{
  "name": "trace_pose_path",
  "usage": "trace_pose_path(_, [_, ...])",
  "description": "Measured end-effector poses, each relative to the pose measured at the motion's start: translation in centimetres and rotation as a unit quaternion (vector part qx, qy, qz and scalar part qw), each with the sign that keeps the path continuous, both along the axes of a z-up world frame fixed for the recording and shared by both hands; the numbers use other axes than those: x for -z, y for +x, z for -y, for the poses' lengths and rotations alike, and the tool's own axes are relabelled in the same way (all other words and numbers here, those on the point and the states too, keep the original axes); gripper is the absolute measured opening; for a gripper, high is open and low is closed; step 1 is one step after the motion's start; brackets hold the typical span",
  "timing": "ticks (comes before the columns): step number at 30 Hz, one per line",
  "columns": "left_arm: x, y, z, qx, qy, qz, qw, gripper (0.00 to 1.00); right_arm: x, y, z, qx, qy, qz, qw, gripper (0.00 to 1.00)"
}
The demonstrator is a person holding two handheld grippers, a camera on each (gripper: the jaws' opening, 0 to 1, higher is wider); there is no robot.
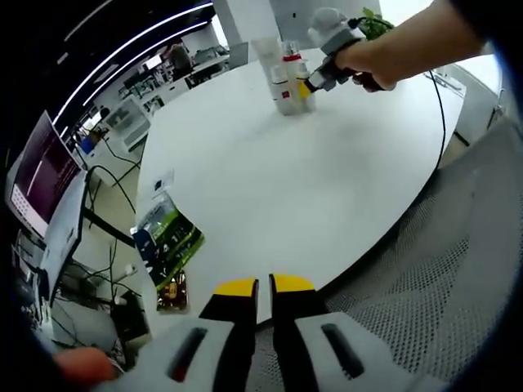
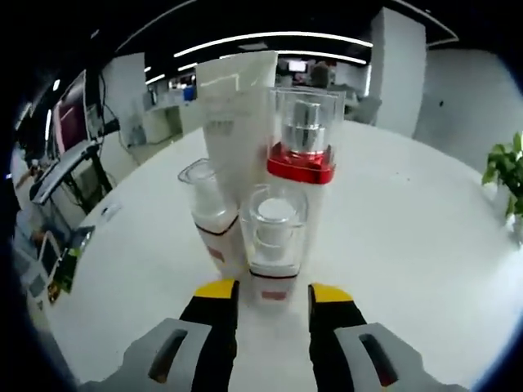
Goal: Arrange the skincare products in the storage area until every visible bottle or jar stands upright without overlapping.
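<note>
The left hand-held gripper (image 1: 263,287) hovers at the near edge of the round white worktop (image 1: 270,188), jaws pressed nearly together on nothing, well apart from the cluster of skincare bottles (image 1: 288,80) at the far side. In the right gripper view, going left to right across that cluster: a short clear-capped bottle (image 2: 211,214), the tall white tube (image 2: 237,122) behind it, a small clear-capped bottle (image 2: 275,237) in front, and the red-collared pump bottle (image 2: 304,143). All stand upright, long axes vertical, caps up, touching or nearly so. The right hand-held gripper (image 2: 270,294) is spread around the small front bottle's base; I judge spacing is under way, so next comes a gentle pinch and shift aside
</note>
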State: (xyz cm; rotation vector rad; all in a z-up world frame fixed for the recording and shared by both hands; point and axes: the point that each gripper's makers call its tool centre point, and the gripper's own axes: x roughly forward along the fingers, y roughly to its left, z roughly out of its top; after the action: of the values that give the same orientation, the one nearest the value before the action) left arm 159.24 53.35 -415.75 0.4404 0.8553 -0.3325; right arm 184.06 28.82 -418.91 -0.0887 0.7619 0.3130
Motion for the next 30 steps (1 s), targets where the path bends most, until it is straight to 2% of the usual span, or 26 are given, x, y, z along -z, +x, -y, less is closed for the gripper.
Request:
trace_pose_path(1, [0.0,0.0,0.0,0.0,0.0,0.0,1.0,0.0,0.4,-0.4,-0.3,-0.014,0.0,-0.013,0.9998,0.4])
trace_pose_path(4, [0.1,-0.1,0.1,0.003,0.002,-0.003,1.0,0.0,1.0,-0.8,0.4,-0.04,-0.017,-0.015,0.9989,0.35])
trace_pose_path(7, [0.1,-0.1,0.1,0.005,0.002,-0.003,1.0,0.0,0.8,-0.9,1.7,-0.032,-0.021,-0.01,0.9992,0.34])
trace_pose_path(9, [0.2,-0.2,0.1,0.007,0.003,-0.005,1.0,0.0,0.5,-0.9,2.4,-0.022,-0.011,-0.012,0.9996,0.34])
trace_pose_path(15, [0.2,-0.2,0.2,0.009,0.005,-0.007,0.9999,0.0,-0.5,-0.4,3.3,-0.007,-0.004,0.002,1.0,0.33])
trace_pose_path(30, [0.3,-0.3,0.1,0.009,0.007,-0.009,0.9999,0.0,-1.4,1.4,3.2,0.02,0.034,0.011,0.9992,0.32])
